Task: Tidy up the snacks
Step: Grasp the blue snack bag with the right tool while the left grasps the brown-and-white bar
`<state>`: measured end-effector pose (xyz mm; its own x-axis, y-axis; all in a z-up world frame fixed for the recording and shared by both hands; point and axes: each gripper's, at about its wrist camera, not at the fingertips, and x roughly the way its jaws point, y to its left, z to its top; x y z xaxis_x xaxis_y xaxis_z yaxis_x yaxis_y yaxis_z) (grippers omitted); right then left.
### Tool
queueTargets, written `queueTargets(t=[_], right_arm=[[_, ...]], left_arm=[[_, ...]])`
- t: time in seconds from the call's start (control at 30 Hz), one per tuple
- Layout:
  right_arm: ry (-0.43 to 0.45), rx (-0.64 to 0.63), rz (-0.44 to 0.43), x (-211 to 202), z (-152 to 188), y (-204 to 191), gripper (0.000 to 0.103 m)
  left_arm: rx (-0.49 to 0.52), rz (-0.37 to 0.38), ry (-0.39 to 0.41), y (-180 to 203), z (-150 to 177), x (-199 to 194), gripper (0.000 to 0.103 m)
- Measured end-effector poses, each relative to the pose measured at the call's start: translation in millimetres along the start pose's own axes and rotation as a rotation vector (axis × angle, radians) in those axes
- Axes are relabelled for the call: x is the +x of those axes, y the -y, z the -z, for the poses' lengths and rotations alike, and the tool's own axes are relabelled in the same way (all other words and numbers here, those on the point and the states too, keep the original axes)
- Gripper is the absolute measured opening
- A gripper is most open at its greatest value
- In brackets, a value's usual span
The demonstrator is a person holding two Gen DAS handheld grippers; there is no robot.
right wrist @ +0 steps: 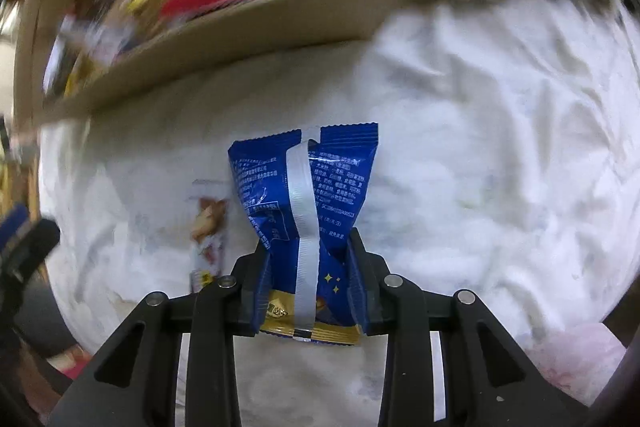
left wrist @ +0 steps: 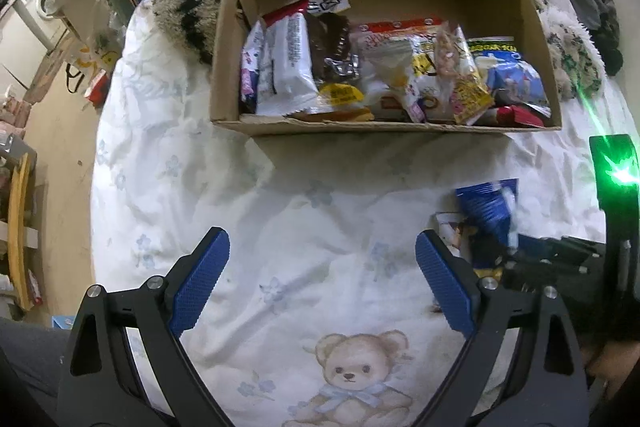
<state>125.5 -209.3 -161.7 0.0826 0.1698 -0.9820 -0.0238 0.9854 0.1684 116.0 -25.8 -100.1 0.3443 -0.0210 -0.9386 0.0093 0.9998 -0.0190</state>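
A blue snack packet (right wrist: 308, 195) with a white back seam and a gold bottom edge sits pinched between the fingers of my right gripper (right wrist: 306, 247), which is shut on it above the white bedsheet. The same blue packet (left wrist: 490, 211) appears at the right in the left wrist view. A second packet with a brown picture (right wrist: 208, 227) lies flat on the sheet just left of it. My left gripper (left wrist: 322, 267) hangs open over bare sheet, nothing between its blue pads (left wrist: 200, 283). The cardboard box (left wrist: 384, 129) ahead holds several snack packets.
A teddy-bear print (left wrist: 352, 375) marks the sheet below the left gripper. A striped fuzzy cushion (left wrist: 188, 3) lies left of the box, and rumpled blankets and dark clothing (left wrist: 588, 11) to its right. Floor and furniture lie beyond the bed's left edge.
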Motion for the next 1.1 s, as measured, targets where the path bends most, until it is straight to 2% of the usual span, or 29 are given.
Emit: queueTargets(t=[0.03,0.1,0.13,0.27,0.4,0.5,0.57,0.63,0.7,0.73,0.77,0.83,1.1], right_arm=[[0.0,-0.029,-0.031,0,0,-10,0.035],[-0.009,-0.068,-0.147,-2,2,-27,0.035],[-0.004,-0.072,-0.166,-4,3,-30,0.035],[0.038,-0.006,-0.13,-14,6,-18,0.035],[0.085,0.06,-0.106,-27,13,-1,0.035],[0.091,0.085,-0.119,-34,1,15,0.035],[0.093,0.091,-0.115,-35,0,21,0.035],[0.091,0.086,-0.106,-40,2,30,0.035],[0.092,0.075,-0.093,-36,2,25,0.035],[0.092,0.07,-0.091,-38,2,22,0.035],[0.093,0.065,-0.091,-38,2,20,0.035],[0.098,0.055,-0.091,-32,0,9,0.035],[0.104,0.024,-0.096,-30,-1,-4,0.035]], left_arm=[[-0.005,-0.004,-0.002,-3,0,1,0.093],[-0.023,-0.012,-0.014,-9,2,5,0.093],[-0.032,-0.011,-0.022,-11,3,7,0.093],[-0.054,0.018,-0.073,-12,7,19,0.092],[0.009,0.044,-0.118,12,15,32,0.089],[0.095,0.075,-0.17,35,23,46,0.077],[0.126,0.093,-0.185,44,27,54,0.066],[0.159,0.074,-0.202,50,31,62,0.061],[0.169,0.059,-0.232,51,34,71,0.042],[0.17,0.04,-0.23,49,34,71,0.015],[0.168,0.026,-0.23,47,33,69,0.014],[0.141,0.05,-0.243,41,30,65,0.014],[0.095,0.024,-0.184,23,28,44,0.014]])
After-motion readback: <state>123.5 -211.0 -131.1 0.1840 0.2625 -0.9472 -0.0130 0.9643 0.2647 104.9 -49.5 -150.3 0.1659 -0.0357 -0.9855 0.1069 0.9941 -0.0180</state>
